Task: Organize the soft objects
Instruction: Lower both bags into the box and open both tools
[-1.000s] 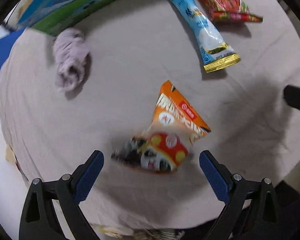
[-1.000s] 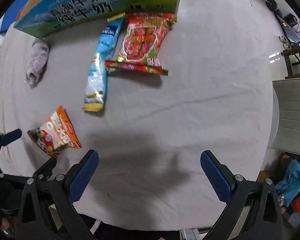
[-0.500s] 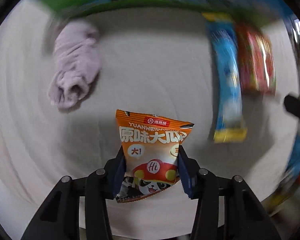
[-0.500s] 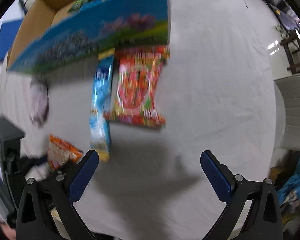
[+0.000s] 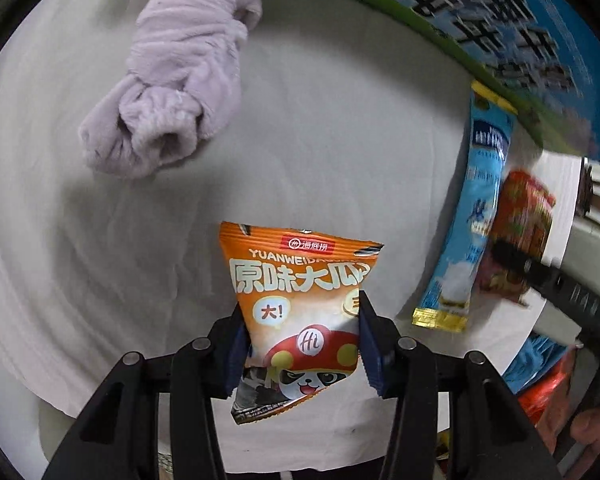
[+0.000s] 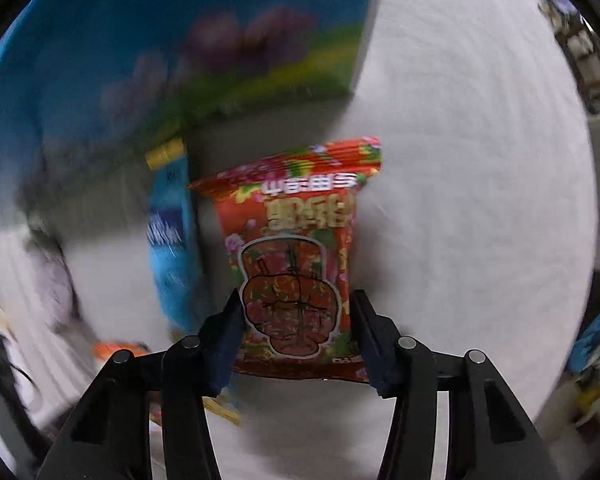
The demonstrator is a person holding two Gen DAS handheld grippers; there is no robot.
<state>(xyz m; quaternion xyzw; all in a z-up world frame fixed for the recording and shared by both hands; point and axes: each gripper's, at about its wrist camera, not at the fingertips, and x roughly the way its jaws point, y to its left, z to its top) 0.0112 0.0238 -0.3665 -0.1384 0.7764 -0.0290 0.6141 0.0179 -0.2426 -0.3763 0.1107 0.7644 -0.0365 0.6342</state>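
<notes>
The left hand-held gripper [image 5: 300,340] is clamped on an orange seed packet [image 5: 298,300], and the right hand-held gripper [image 6: 296,328] on a red snack bag [image 6: 296,264]; both bags seem lifted off the cloth-covered desk [image 5: 340,128]. Probably each goes into the printed carton [image 5: 500,28] behind. Carrying them well means gripping lightly, since puffy film slips and crushes, and clearing the carton wall before letting go. A blue sachet [image 5: 472,220] and lilac plush cloth [image 5: 180,68] lie on the desk.

Bare cloth [image 5: 320,128] between lilac towel [image 5: 180,64] and box [image 5: 480,28].
</notes>
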